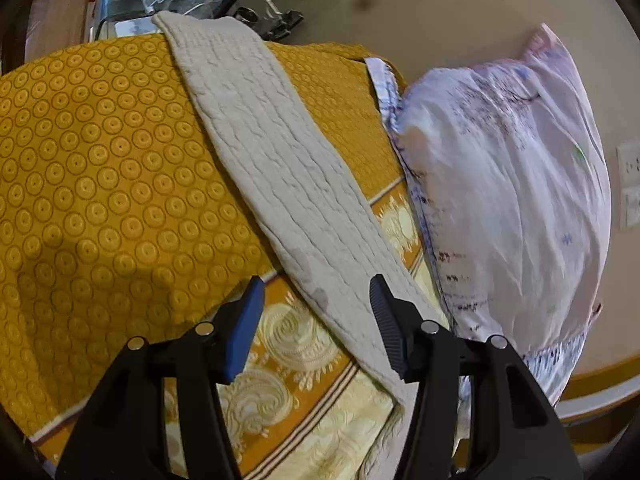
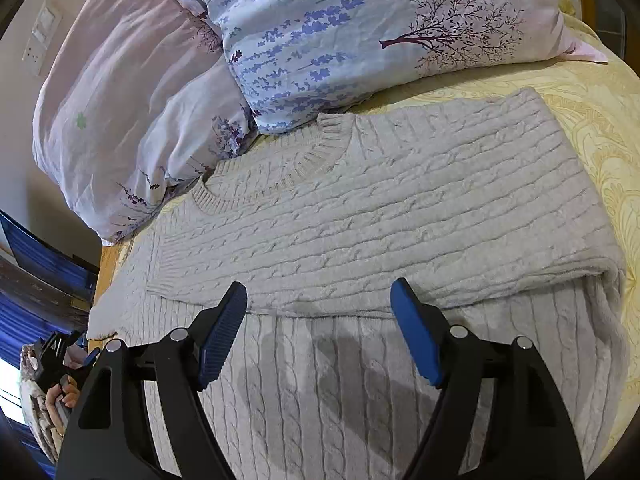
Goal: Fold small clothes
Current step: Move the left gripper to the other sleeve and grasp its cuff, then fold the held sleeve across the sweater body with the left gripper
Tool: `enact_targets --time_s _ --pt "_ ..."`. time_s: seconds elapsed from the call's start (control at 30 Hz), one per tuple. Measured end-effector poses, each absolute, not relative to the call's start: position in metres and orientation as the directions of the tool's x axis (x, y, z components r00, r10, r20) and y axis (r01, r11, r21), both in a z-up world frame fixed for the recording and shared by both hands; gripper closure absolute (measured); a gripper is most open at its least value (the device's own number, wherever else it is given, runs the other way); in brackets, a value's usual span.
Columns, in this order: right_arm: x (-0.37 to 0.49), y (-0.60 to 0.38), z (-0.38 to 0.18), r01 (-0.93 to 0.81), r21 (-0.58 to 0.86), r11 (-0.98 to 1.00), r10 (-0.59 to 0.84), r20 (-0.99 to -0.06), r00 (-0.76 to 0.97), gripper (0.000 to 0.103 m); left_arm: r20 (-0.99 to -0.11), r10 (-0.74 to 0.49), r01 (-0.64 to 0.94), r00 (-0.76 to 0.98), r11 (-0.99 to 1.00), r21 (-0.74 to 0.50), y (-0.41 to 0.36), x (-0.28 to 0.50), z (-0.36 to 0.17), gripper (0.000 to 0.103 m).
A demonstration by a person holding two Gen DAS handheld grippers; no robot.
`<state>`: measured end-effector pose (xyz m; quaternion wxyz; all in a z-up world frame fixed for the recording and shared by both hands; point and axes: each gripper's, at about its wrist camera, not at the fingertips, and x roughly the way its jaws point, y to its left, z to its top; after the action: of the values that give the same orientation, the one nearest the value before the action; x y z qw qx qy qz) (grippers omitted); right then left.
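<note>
A cream cable-knit sweater [image 2: 360, 208] lies spread on the bed, filling the centre and lower half of the right wrist view, its ribbed neckline toward the upper left of centre and one side folded over the body so that a folded edge runs across the frame just above the fingertips. The right gripper [image 2: 320, 296] hangs over the lower part of the knit with its blue-padded fingers [image 2: 416, 340] spread wide and nothing between them; their shadow falls on the fabric below. Two floral pillows [image 2: 340, 32] sit along the top of that view, touching the sweater near its collar, and pale yellow patterned bedding [image 2: 608, 152] shows at the right edge. In the left wrist view, one sleeve [image 1: 276, 184] runs as a long strip from the upper left down to the lower centre, draped over a mustard bedspread [image 1: 100, 184] with a ring pattern. The left gripper [image 1: 316, 292] is likewise open and empty, its fingertips on either side of the sleeve's lower end, above it. A pillow [image 1: 512, 184] fills the right of that frame.
</note>
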<state>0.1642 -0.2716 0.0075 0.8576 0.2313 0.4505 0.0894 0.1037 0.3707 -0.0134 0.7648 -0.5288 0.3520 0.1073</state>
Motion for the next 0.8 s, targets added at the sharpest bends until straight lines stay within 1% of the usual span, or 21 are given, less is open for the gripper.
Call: enact_targets --time_s 0.13,0.2,0.27,0.37,0.57,0.63,0.67,0.73,0.8 --pt "0.163 -0.270 0.009 0.053 0.471 0.881 0.359 -0.735 0.575 0.026 -0.638 -0.197 -0.539 0.744 0.387 -0.748 0.379 0.106 -0.017 0.055" --pt "0.163 -0.265 0.010 0.039 0.430 0.902 0.332 -0.747 0.576 0.025 -0.632 -0.192 -0.540 0.751 0.374 -0.754 0.383 0.109 -0.018 0.056" --pt "0.162 -0.257 0.012 0.018 0.386 0.922 0.304 -0.753 0.583 0.018 -0.628 -0.188 -0.540 0.756 0.364 -0.759 0.385 0.110 -0.019 0.058" --pt "0.160 -0.247 0.014 -0.014 0.355 0.935 0.294 -0.752 0.590 0.015 -0.622 -0.182 -0.544 0.761 0.343 -0.766 0.389 0.111 -0.021 0.063" --pt "0.159 -0.227 0.019 -0.076 0.301 0.951 0.286 -0.755 0.590 0.015 -0.621 -0.170 -0.554 0.765 0.317 -0.770 0.394 0.112 -0.026 0.075" --pt "0.159 -0.223 0.020 -0.088 0.295 0.951 0.289 -0.755 0.588 0.015 -0.620 -0.168 -0.557 0.767 0.305 -0.772 0.396 0.111 -0.027 0.082" --pt "0.159 -0.220 0.020 -0.092 0.281 0.955 0.280 -0.759 0.588 0.015 -0.619 -0.165 -0.558 0.768 0.303 -0.773 0.397 0.110 -0.029 0.083" --pt "0.159 -0.214 0.020 -0.102 0.238 0.966 0.251 -0.770 0.586 0.014 -0.618 -0.162 -0.560 0.769 0.293 -0.775 0.399 0.109 -0.032 0.090" --pt "0.158 -0.205 0.021 -0.128 0.195 0.972 0.233 -0.775 0.587 0.011 -0.615 -0.164 -0.559 0.771 0.287 -0.778 0.400 0.108 -0.034 0.092"
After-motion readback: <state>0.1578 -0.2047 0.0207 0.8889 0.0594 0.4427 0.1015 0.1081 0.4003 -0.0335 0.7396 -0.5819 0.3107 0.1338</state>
